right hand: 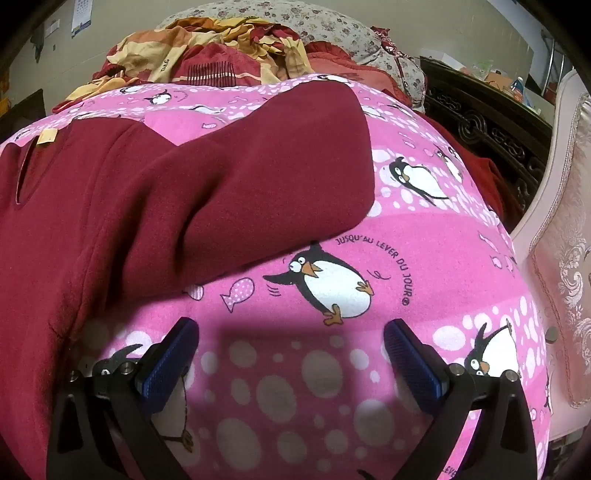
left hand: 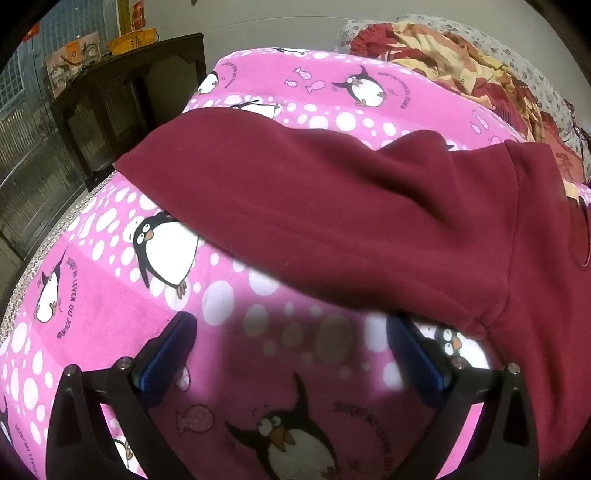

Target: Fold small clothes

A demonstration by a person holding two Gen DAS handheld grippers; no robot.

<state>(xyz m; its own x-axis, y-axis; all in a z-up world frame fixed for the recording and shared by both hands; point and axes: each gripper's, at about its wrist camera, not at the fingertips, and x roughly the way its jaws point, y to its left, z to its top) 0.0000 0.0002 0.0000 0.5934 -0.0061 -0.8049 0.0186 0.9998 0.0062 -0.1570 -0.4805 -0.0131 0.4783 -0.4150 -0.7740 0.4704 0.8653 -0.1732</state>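
Observation:
A dark red fleece top [left hand: 351, 206] lies spread flat on a pink penguin-print blanket [left hand: 110, 306]. Its one sleeve reaches up and left in the left wrist view; the other sleeve [right hand: 258, 177] reaches up and right in the right wrist view, where a small tan label [right hand: 48, 137] shows near the neck. My left gripper [left hand: 291, 332] is open and empty, just below the sleeve's lower edge and armpit seam. My right gripper [right hand: 291, 336] is open and empty over bare blanket [right hand: 424, 258], below the other sleeve.
A heap of red and yellow bedding [left hand: 461, 59] and a floral pillow [right hand: 295, 18] lie at the far end of the bed. A dark wooden cabinet [left hand: 122, 96] stands at the left. A carved dark headboard [right hand: 487, 129] and a pale pink upholstered chair [right hand: 561, 221] are at the right.

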